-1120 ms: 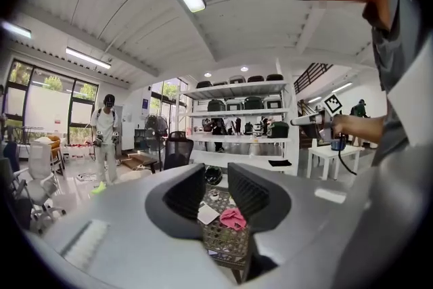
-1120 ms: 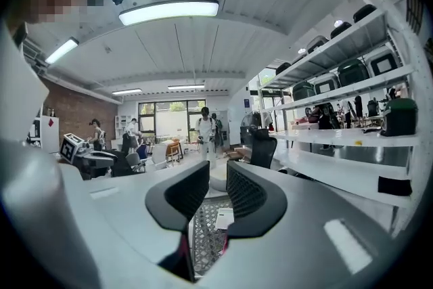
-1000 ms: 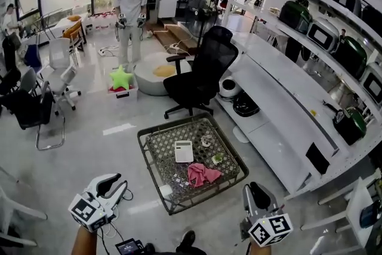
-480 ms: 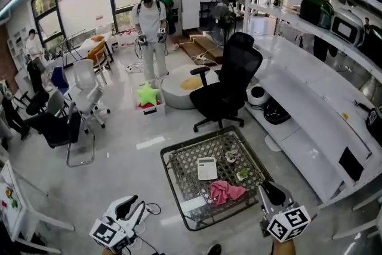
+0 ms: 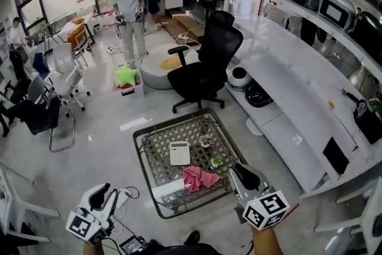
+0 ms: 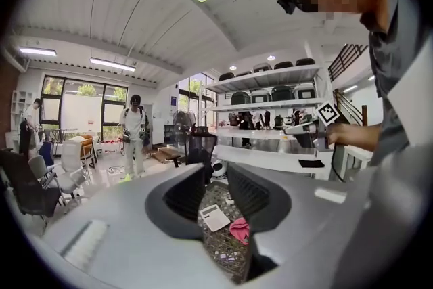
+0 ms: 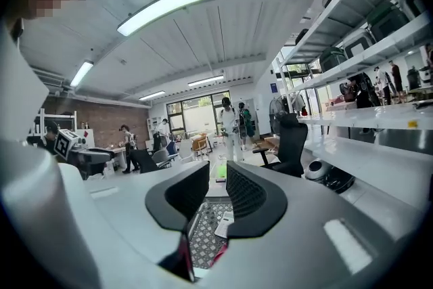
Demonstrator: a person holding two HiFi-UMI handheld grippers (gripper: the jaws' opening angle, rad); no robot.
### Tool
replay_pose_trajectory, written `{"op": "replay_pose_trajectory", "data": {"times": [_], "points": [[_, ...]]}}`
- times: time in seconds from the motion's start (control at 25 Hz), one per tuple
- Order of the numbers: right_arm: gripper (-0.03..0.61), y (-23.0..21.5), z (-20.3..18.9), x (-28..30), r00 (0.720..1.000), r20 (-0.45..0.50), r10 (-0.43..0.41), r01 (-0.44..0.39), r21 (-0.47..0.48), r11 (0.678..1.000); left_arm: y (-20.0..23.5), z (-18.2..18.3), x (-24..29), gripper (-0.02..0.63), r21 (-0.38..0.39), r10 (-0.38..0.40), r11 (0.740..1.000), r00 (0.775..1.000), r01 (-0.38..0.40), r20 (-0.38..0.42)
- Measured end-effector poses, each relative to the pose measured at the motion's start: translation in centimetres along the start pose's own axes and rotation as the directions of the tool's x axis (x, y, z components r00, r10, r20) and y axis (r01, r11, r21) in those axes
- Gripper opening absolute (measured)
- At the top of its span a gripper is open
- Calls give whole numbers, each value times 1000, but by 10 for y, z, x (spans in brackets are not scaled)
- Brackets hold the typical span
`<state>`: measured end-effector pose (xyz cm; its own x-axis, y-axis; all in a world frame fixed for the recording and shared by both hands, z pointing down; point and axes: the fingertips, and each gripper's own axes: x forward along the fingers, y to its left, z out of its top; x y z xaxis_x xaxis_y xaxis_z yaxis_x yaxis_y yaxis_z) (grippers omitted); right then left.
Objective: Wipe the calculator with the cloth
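Head view: pink cloth (image 5: 200, 178) lies on the mesh table (image 5: 143, 139) just near-right of the calculator (image 5: 179, 153), whose long axis runs near-far, close beside the right gripper (image 5: 240, 170) and well apart from the left gripper (image 5: 106, 190); both jaw pairs stand slightly apart, empty.

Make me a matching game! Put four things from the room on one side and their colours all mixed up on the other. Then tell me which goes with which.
Things:
1. calculator
2. cloth
3. office chair
4. star toy

Colours:
A. black
B. yellow-green
C. white
D. pink

Right pairs: 1-C, 2-D, 3-A, 4-B.
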<state>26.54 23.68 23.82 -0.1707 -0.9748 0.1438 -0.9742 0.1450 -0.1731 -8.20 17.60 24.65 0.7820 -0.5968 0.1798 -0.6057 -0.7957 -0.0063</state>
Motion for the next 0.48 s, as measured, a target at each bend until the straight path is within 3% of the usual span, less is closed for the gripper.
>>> {"op": "replay_pose_trajectory", "data": {"times": [0.12, 0.48], "points": [[60, -12, -5, 0, 1000, -2, -14, 14, 21, 1000, -2, -2, 8, 109, 13, -11, 1000, 999, 12, -39], [60, -16, -22, 7, 997, -28, -67, 68, 35, 997, 27, -11, 43, 108, 37, -62, 997, 998, 63, -16]]}}
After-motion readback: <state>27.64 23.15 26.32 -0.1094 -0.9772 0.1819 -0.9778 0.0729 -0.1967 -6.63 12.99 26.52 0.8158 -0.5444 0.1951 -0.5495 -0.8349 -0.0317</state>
